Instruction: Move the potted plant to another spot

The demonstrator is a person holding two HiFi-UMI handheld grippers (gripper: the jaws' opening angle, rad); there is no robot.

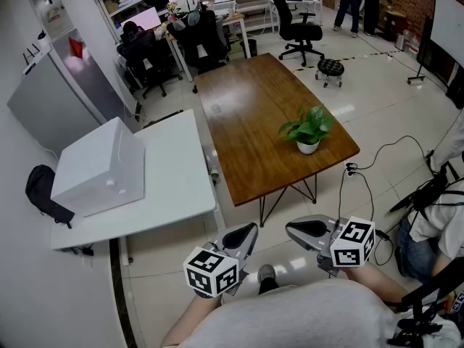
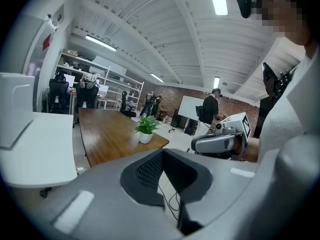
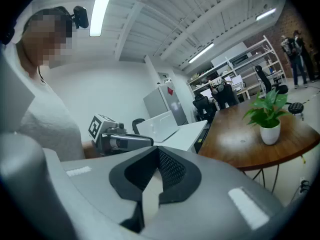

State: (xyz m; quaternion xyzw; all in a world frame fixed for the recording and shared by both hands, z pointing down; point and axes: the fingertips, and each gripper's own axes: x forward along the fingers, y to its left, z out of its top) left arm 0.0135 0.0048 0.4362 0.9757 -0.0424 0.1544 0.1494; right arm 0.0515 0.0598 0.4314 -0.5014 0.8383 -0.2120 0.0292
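The potted plant (image 1: 308,129), green leaves in a small white pot, stands near the front right corner of the brown wooden table (image 1: 246,114). Both gripper views also catch the plant (image 2: 146,129) (image 3: 267,116), upright and far from the jaws. My left gripper (image 1: 250,230) and right gripper (image 1: 290,229) hang close to my body over the floor, well short of the table, tips turned toward each other. Each is shut with nothing between its jaws (image 2: 162,153) (image 3: 159,151). The right gripper (image 2: 215,143) shows in the left gripper view, the left gripper (image 3: 125,141) in the right one.
A white table (image 1: 174,187) with a white box (image 1: 101,165) adjoins the wooden table on the left. Cables (image 1: 362,183) lie on the floor by the table's right legs. A person (image 1: 435,223) stands at the right. Office chairs, desks and a stool (image 1: 330,67) stand farther back.
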